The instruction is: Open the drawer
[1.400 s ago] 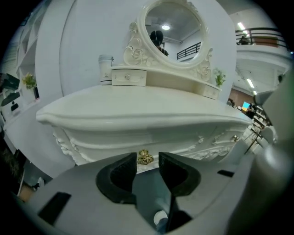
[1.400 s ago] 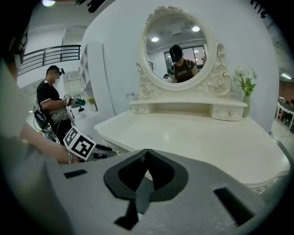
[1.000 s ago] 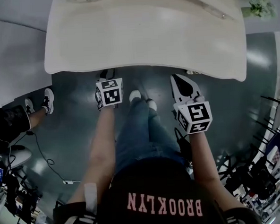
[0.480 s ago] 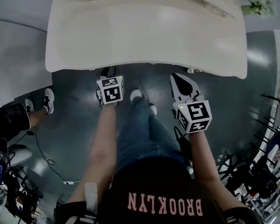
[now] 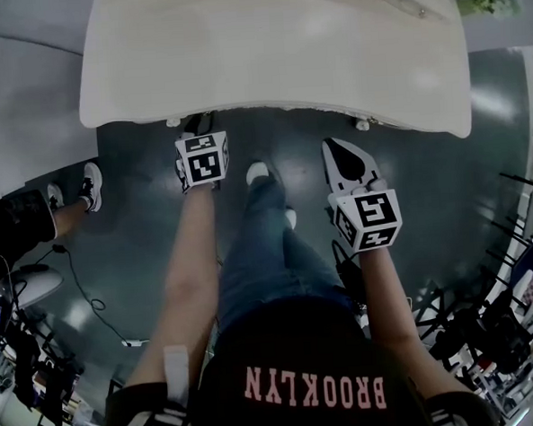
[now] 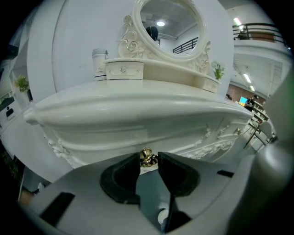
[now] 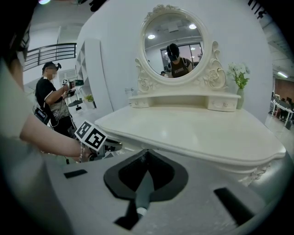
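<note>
Just under the tabletop (image 6: 138, 103), the left gripper (image 6: 148, 161) is pinching the small gold knob (image 6: 146, 154) of the rigid-looking drawer (image 6: 115, 137), probably slippery yet the natural hold for a straight pull.

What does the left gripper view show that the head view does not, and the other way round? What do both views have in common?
Only the left gripper view: the gold knob on the drawer front, with the jaws of the left tool pressed on it, and the oval mirror.
Only the head view: the right tool, the person's legs and the dark floor.
Both: the white table top and the left tool itself.
</note>
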